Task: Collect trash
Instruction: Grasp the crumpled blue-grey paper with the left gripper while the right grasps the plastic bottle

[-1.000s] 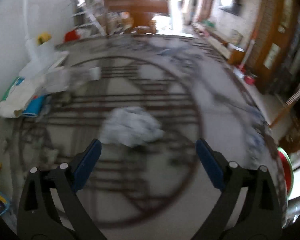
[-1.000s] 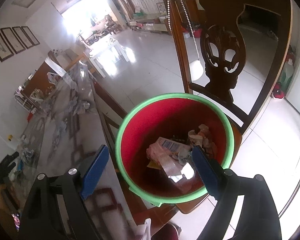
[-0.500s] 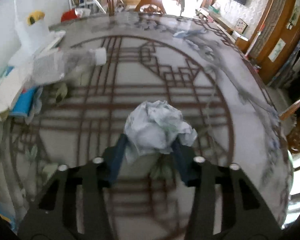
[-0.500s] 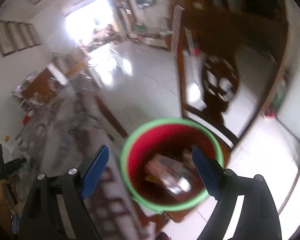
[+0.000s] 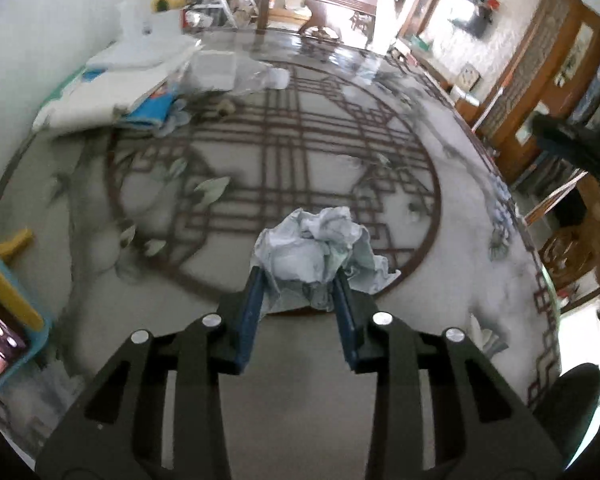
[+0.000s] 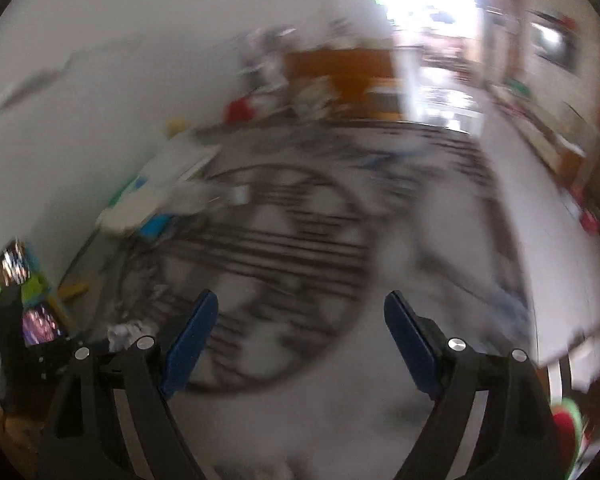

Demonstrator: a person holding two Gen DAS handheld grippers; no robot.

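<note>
White wall (image 5: 40, 40) left; patterned glass table (image 5: 300, 152); wooden cabinets (image 5: 560, 80) right; bright doorway (image 6: 432, 20) ahead.

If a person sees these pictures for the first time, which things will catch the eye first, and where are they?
First comes the crumpled paper ball, pinched between the blue pads of the left gripper low in the middle of the left wrist view. Under it spreads the table, with its big brown circle-and-lattice pattern. In the blurred right wrist view, the right gripper stands wide open and empty above that table.
</note>
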